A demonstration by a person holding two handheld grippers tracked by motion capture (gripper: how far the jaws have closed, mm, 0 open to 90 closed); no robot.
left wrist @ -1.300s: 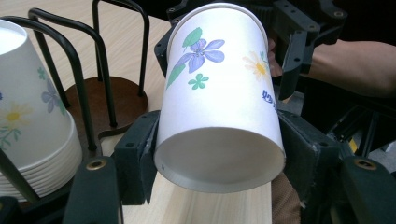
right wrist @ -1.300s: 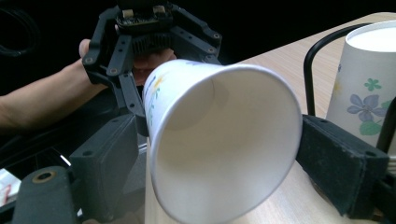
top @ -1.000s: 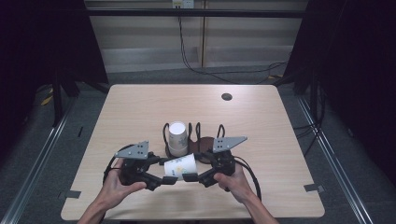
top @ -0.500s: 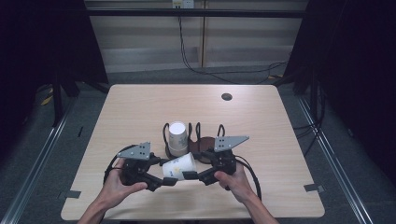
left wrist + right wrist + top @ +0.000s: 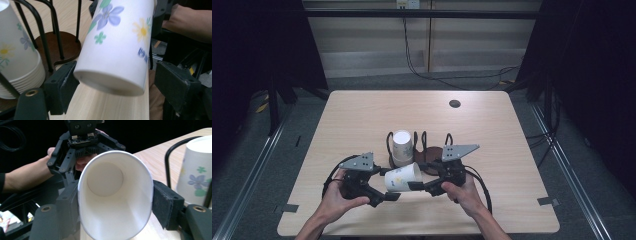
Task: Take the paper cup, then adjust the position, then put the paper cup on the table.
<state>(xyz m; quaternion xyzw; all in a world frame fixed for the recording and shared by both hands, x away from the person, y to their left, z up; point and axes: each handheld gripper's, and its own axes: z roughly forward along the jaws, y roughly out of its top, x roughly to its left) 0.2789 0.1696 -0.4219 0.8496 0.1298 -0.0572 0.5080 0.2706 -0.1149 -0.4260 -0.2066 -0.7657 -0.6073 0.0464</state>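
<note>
A flowered white paper cup (image 5: 403,176) lies on its side in the air between my two grippers, near the table's front. My right gripper (image 5: 414,186) is shut on its open rim, which is squeezed into an oval (image 5: 112,195) between the pads (image 5: 163,203). My left gripper (image 5: 384,195) is open around the cup's closed bottom (image 5: 117,45). Its left pad (image 5: 62,83) touches the cup's edge, and the right pad stands apart. Just behind, a stack of matching cups (image 5: 402,144) stands upside down in a black wire rack (image 5: 424,142).
The rack has a round brown base (image 5: 57,45) and several upright wire loops. A small dark grommet (image 5: 455,103) sits at the back right of the wooden table (image 5: 512,140). Cables loop from both grippers near the front edge.
The cup and both grippers have shifted very slightly to the left. The stack and rack have not moved.
</note>
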